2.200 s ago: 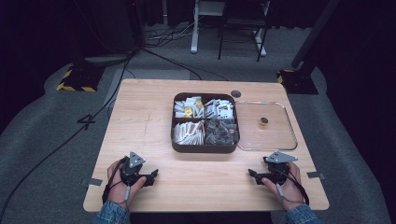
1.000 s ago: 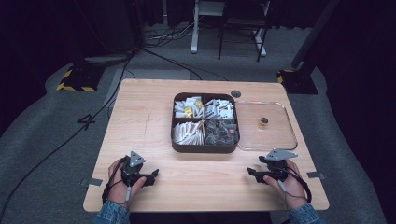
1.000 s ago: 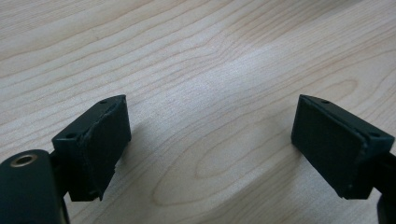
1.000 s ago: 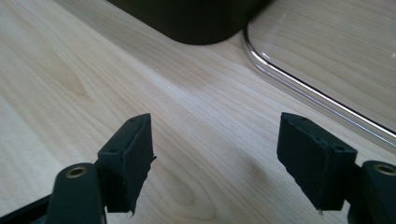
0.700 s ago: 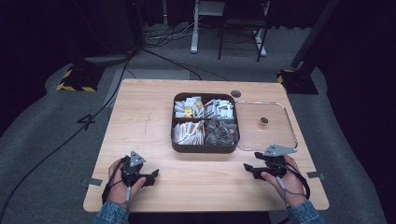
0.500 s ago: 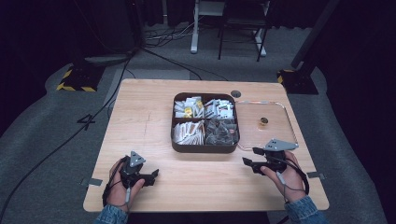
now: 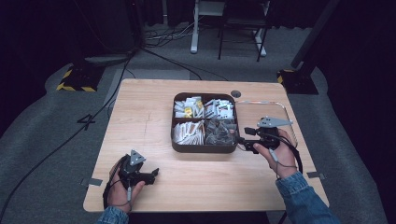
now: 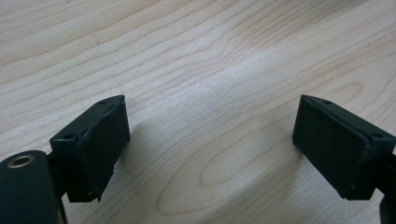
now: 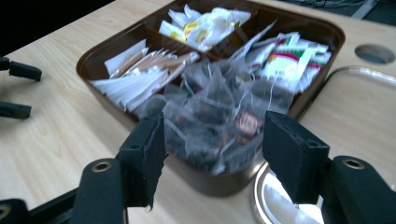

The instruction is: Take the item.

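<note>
Tea bags [image 9: 219,121] fill the near right compartment of the brown box [image 7: 180,145]: light, soft, crumpling pouches, best pinched by a top corner. Right gripper [image 9: 212,154], just short of them, jaws spread but just narrowing, nothing between. Left gripper [image 8: 210,140] spread, resting on the table [image 7: 140,107].
</note>
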A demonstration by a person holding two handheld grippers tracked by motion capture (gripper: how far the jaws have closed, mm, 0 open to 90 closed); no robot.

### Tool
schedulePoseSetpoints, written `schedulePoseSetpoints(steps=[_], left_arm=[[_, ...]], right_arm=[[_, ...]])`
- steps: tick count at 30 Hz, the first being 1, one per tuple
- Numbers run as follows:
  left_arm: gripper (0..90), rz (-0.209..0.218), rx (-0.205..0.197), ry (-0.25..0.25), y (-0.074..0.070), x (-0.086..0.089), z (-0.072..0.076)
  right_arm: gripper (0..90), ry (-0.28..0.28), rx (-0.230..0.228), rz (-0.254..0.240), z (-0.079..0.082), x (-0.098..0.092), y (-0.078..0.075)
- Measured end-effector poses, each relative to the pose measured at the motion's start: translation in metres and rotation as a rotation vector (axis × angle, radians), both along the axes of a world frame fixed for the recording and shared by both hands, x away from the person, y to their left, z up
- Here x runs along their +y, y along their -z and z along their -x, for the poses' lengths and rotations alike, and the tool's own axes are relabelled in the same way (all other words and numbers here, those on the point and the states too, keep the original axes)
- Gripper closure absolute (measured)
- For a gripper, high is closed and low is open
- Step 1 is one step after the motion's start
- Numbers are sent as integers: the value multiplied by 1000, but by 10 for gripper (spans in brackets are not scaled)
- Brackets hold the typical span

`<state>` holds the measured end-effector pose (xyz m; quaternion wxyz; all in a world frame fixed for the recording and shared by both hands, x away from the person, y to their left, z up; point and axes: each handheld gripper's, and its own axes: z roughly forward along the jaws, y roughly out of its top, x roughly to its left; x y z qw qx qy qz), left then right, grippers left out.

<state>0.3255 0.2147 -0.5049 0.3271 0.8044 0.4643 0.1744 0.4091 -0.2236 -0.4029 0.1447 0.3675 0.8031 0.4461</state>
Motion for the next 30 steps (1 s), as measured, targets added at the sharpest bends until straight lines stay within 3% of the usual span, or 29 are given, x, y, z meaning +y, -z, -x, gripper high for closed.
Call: schedulePoseSetpoints(steps=[12,18,28,30], left_arm=[[115,0,4,-5,0,0,-3],[115,4,6,-4,0,0,-3],[118,6,3,-7,0,0,-3],[119,6,1,-7,0,0,-3]], right_arm=[[380,-21,12,-66,-42,25,-8],[387,-24,74,-35,-75,47,-12],[395,23,90,11,-117,69,-7],[404,48,120,0,-128,75,-1]])
